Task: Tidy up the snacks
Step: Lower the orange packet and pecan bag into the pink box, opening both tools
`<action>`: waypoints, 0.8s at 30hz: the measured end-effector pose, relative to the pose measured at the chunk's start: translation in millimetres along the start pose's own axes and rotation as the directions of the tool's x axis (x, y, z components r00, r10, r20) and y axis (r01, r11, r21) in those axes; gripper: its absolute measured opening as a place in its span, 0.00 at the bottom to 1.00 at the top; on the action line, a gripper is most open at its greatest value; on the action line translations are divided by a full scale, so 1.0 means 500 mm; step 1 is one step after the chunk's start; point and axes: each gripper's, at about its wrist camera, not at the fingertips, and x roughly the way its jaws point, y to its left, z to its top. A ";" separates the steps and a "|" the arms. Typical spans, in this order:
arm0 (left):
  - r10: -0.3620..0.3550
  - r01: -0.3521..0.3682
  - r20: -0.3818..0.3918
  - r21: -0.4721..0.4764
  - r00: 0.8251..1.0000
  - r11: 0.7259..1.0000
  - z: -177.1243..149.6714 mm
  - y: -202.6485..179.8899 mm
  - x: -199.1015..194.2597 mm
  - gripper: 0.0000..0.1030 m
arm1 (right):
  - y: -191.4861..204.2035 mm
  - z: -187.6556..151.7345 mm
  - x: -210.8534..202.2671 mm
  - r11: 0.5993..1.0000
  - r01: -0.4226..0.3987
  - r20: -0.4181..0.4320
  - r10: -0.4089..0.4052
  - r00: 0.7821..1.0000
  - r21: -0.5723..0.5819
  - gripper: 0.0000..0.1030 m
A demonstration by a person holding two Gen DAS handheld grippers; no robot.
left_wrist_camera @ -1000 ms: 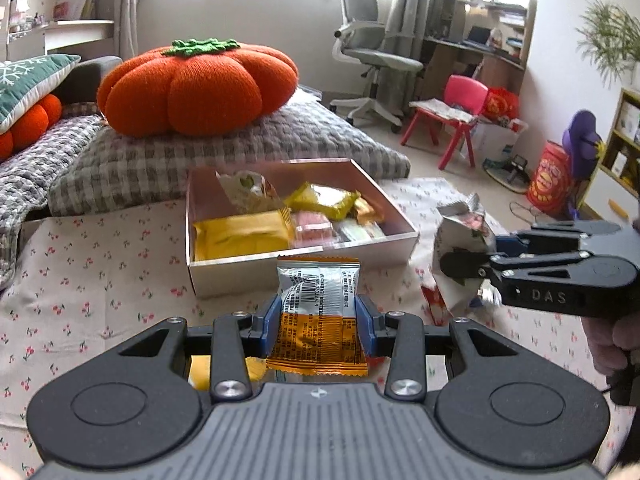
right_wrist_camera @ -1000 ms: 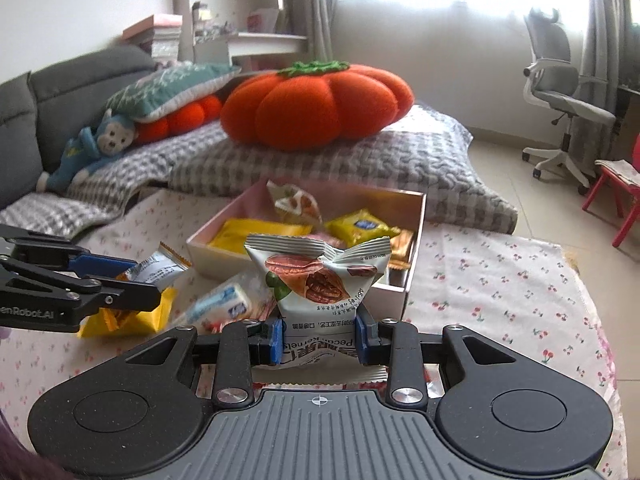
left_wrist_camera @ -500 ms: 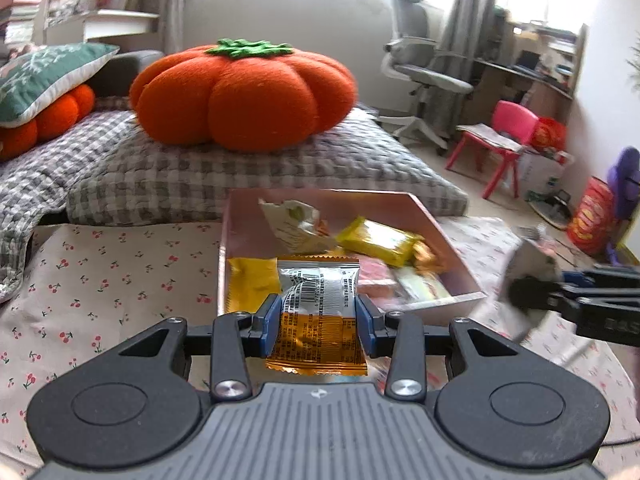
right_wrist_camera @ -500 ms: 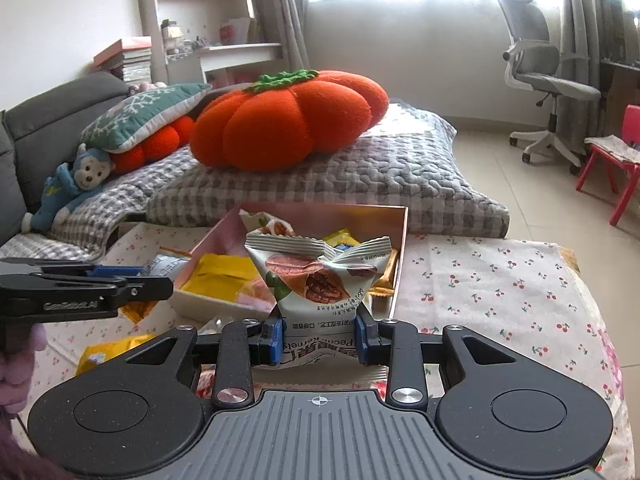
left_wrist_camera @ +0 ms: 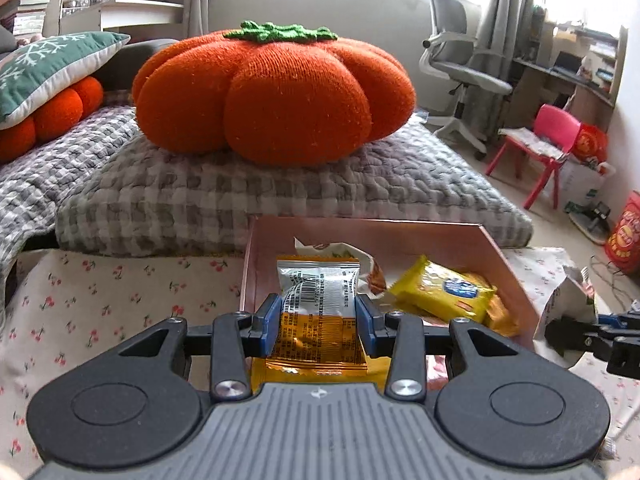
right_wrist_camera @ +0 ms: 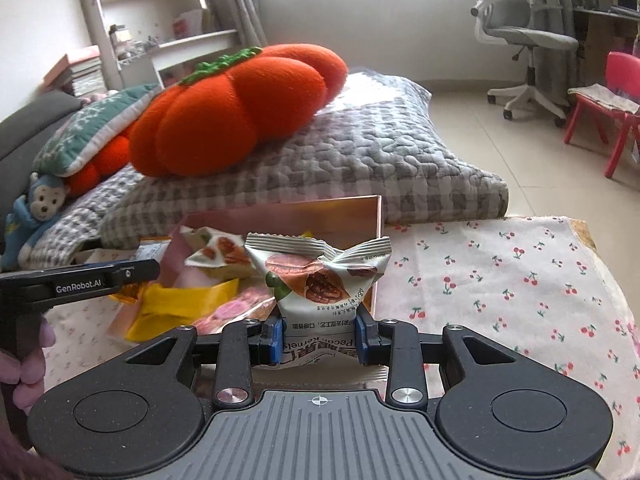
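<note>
My left gripper point(left_wrist_camera: 318, 320) is shut on a silver and orange snack packet point(left_wrist_camera: 318, 304), held over the near left part of the pink box point(left_wrist_camera: 368, 226). My right gripper point(right_wrist_camera: 319, 334) is shut on a white pecan packet point(right_wrist_camera: 320, 280), held over the box's near right corner point(right_wrist_camera: 374, 216). Inside the box lie a yellow wafer pack point(left_wrist_camera: 444, 290), a white nut packet point(right_wrist_camera: 216, 250), a yellow pack point(right_wrist_camera: 180, 304) and pink packets point(right_wrist_camera: 236, 312). The left gripper point(right_wrist_camera: 152, 267) shows from the side in the right wrist view, and the right gripper point(left_wrist_camera: 600, 330) shows at the right edge of the left wrist view.
The box stands on a table with a cherry-print cloth point(right_wrist_camera: 500, 272). Behind it lie a grey checked quilt point(left_wrist_camera: 240, 188) and an orange pumpkin cushion point(left_wrist_camera: 276, 92). An office chair point(left_wrist_camera: 460, 60) and a pink child's chair point(left_wrist_camera: 548, 140) stand on the floor to the right.
Both grippers have moved forward with their packets, from in front of the box to over it. The box now fills more of each view.
</note>
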 end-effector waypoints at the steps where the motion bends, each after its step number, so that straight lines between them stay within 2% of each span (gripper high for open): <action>1: 0.013 -0.013 -0.006 0.009 1.000 1.000 0.002 -0.002 0.007 0.35 | -0.001 0.004 0.007 1.000 0.003 -0.001 -0.003 1.000 0.002 0.31; 4: 0.049 -0.048 -0.021 0.038 0.999 0.998 0.002 -0.006 0.028 0.36 | 0.001 0.023 0.029 1.000 0.012 0.004 -0.012 1.000 0.003 0.31; 8: 0.061 -0.060 -0.037 0.023 0.997 0.998 0.002 0.007 0.045 0.36 | 0.005 0.048 0.058 1.000 0.024 0.005 -0.024 1.000 0.001 0.31; 24: 0.052 -0.052 -0.034 -0.007 0.998 0.999 0.016 0.026 0.076 0.37 | 0.027 0.102 0.136 0.996 0.070 0.002 -0.070 0.998 -0.054 0.33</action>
